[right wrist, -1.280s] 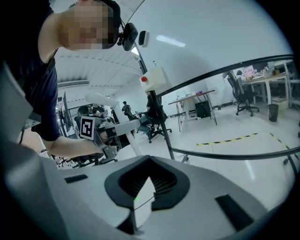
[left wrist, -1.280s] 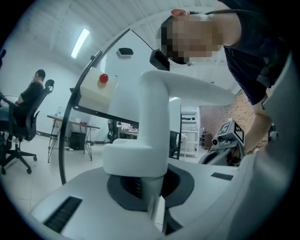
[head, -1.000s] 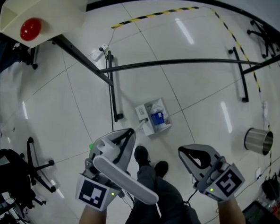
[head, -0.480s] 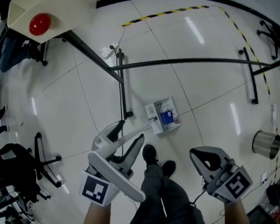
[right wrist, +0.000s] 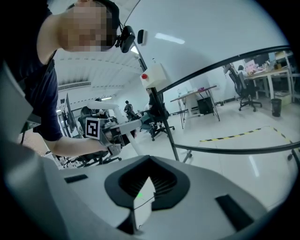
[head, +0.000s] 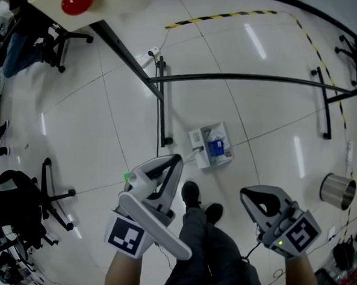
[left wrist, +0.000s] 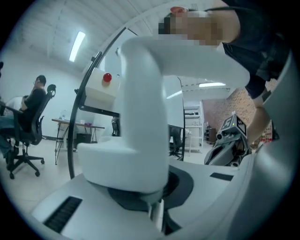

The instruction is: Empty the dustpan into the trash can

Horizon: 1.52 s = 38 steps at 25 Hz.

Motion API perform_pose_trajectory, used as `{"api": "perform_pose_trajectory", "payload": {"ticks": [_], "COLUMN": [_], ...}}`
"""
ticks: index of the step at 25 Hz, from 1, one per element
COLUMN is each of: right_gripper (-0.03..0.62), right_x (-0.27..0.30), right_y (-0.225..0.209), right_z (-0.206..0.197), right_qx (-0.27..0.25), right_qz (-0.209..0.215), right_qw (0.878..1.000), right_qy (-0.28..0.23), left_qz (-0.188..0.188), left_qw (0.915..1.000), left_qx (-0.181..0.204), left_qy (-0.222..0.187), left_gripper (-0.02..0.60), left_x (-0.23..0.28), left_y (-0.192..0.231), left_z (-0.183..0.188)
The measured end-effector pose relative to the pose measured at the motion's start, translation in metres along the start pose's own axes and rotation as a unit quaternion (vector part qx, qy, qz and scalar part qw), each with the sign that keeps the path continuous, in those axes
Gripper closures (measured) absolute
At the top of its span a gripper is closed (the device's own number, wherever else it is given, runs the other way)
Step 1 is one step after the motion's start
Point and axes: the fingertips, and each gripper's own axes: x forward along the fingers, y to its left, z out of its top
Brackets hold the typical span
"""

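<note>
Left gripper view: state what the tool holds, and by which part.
Nothing between the jaws: the left tool is shut empty. A white bar lies across its body, outside the jaws. The dustpan sits on the floor, ungripped.

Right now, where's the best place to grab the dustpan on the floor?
Its thin handle, which sticks out of the near-left corner toward the left tool. Come from the person's side: the dustpan itself holds litter, so stay off it.
</note>
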Motion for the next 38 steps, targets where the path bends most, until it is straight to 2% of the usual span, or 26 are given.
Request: {"api": "perform_pose_trajectory", "payload": {"ticks": [2,6,8,12,13,15,20,26,30,36,38], "right_gripper": [0.582,0.582,0.582,0.582,0.582,0.582,0.582,0.582,0.582,0.582,0.582], "right_x": [0.003,0.004,0.004,0.003,0.003,0.005,0.012,0.018,0.018,0.023,0.027], "right_y": [0.001,0.001,-0.001,-0.003,-0.003,-0.001,0.009,0.022,0.026,0.013,0.009], "right_z": [-0.001,-0.002,-0.003,-0.003,-0.003,-0.003,-0.007,-0.007,-0.006,0.006,0.009], "right_qx": [-0.003,-0.001,0.004,0.007,0.007,0.005,-0.003,-0.006,-0.004,-0.011,-0.022], "right_qz": [0.003,0.003,0.002,0.002,0.004,0.006,0.015,0.026,0.027,0.023,0.022], "right_qw": [1.0,1.0,1.0,1.0,1.0,1.0,1.0,0.999,0.999,1.0,1.0], "right_qy": [0.002,0.001,0.003,0.005,0.005,0.008,0.015,0.017,0.02,0.001,0.001], "left_qz": [-0.001,0.015,0.025,0.044,0.049,0.06,0.079,0.02,-0.018,-0.041,-0.043], "left_qw": [0.9998,0.9997,0.9996,0.999,0.9987,0.998,0.9959,0.9975,0.9965,0.9967,0.9962], "left_qx": [-0.017,-0.014,-0.009,0.002,0.005,0.012,0.039,0.064,0.081,0.067,0.073], "left_qy": [-0.005,-0.01,-0.006,0.006,0.01,0.016,0.018,-0.021,-0.013,-0.021,-0.019], "left_gripper": [0.578,0.578,0.346,0.334,0.296,0.258,0.25,0.244,0.244,0.245,0.287], "left_x": [0.0,-0.003,-0.006,-0.015,-0.018,-0.024,-0.043,-0.032,-0.021,-0.009,-0.008], "left_y": [0.0,0.004,0.007,0.011,0.012,0.016,0.027,0.017,0.009,0.004,0.003], "left_z": [0.001,0.0,-0.002,-0.008,-0.01,-0.013,-0.011,0.022,0.024,0.026,0.027]}}
